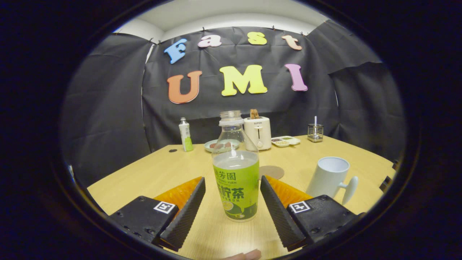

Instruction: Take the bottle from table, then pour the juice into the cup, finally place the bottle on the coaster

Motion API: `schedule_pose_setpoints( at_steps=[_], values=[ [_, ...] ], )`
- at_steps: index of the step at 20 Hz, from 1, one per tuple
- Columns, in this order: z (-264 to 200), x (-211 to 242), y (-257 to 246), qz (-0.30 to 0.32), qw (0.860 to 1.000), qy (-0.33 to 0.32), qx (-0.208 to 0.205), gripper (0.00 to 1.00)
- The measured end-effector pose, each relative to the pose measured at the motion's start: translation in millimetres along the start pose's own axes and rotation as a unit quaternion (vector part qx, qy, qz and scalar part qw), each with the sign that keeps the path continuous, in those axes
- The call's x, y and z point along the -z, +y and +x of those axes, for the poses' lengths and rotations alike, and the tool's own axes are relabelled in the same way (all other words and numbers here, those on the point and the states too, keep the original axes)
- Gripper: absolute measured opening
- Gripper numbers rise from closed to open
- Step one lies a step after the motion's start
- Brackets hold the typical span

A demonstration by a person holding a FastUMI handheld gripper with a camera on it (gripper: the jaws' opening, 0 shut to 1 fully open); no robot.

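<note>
A clear uncapped bottle with a green label stands upright on the wooden table, holding pale juice up to its shoulder. My gripper is open, one finger on each side of the bottle's lower half, with a gap on both sides. A white cup with its handle turned toward me stands to the right, beyond the right finger. A round brown coaster lies flat just behind the bottle on its right.
At the back of the table stand a small capped bottle, a plate of food, a white toaster, a divided snack tray and a metal holder. A fingertip shows at the near edge.
</note>
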State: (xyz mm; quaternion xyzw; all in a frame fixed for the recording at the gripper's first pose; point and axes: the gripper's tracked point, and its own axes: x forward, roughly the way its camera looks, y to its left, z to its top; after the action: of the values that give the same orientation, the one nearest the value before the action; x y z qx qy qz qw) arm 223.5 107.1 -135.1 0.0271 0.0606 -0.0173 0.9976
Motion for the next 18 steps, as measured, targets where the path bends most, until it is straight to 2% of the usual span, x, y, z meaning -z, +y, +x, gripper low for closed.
schedule_pose_setpoints(
  at_steps=[7,13,15,16,18],
  values=[
    [27.3,-17.2,2.8,-0.046,0.999,-0.004,0.024,0.99],
    [36.5,-22.7,12.9,-0.048,0.999,-0.011,0.017,0.99],
    [35.5,-19.7,4.9,-0.053,0.998,-0.004,0.032,0.99],
    [33.9,-20.1,1.0,-0.052,0.998,-0.002,0.042,0.97],
    [25.0,-22.3,1.7,-0.046,0.998,-0.003,0.049,0.84]
  ],
)
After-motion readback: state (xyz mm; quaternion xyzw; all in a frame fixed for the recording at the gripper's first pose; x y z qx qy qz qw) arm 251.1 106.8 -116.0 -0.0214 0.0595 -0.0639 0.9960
